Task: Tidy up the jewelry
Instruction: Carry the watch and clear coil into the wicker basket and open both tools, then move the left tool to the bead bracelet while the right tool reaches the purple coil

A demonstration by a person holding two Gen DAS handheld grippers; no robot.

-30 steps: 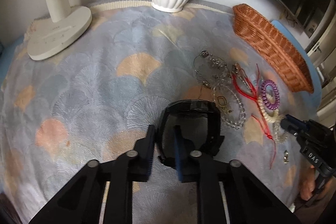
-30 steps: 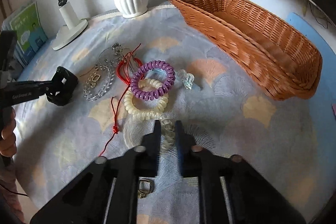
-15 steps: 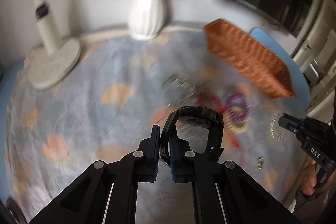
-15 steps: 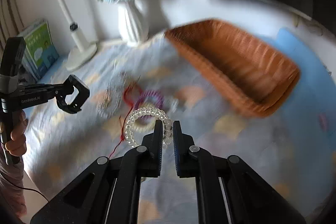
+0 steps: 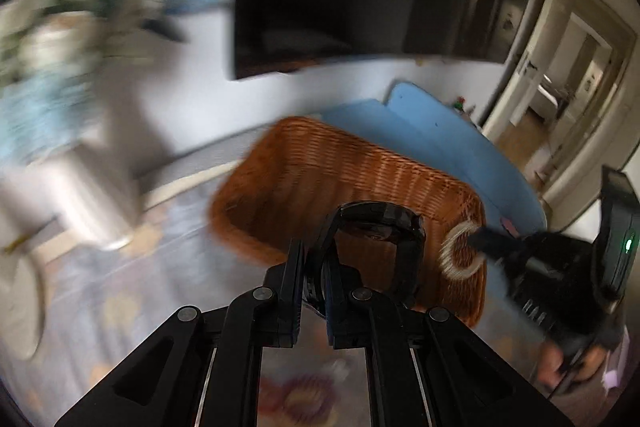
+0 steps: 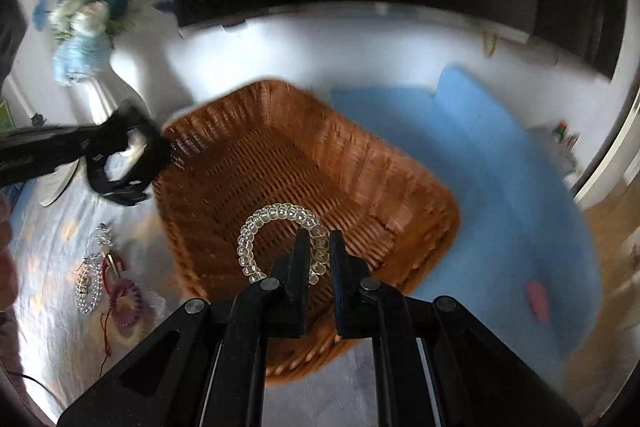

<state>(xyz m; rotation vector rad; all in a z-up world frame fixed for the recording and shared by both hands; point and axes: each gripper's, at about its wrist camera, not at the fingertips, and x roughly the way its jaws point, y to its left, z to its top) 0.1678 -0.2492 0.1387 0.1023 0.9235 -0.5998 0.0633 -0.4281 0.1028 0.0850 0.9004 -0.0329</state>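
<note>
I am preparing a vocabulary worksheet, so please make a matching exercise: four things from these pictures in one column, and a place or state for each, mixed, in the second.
Things:
1. black watch
2. clear coil bracelet
3. purple coil hair tie
4. wicker basket

Places or states:
A. lying on the patterned cloth
B. held in the left gripper
C. nothing inside it yet
D. held in the right gripper

Pairs: 1-B, 2-D, 3-A, 4-C

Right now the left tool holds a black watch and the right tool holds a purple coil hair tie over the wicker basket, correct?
Not quite: the right tool holds a clear coil hair tie, not purple, as the right wrist view shows. The rest stands: left tool, black watch, wicker basket.
</note>
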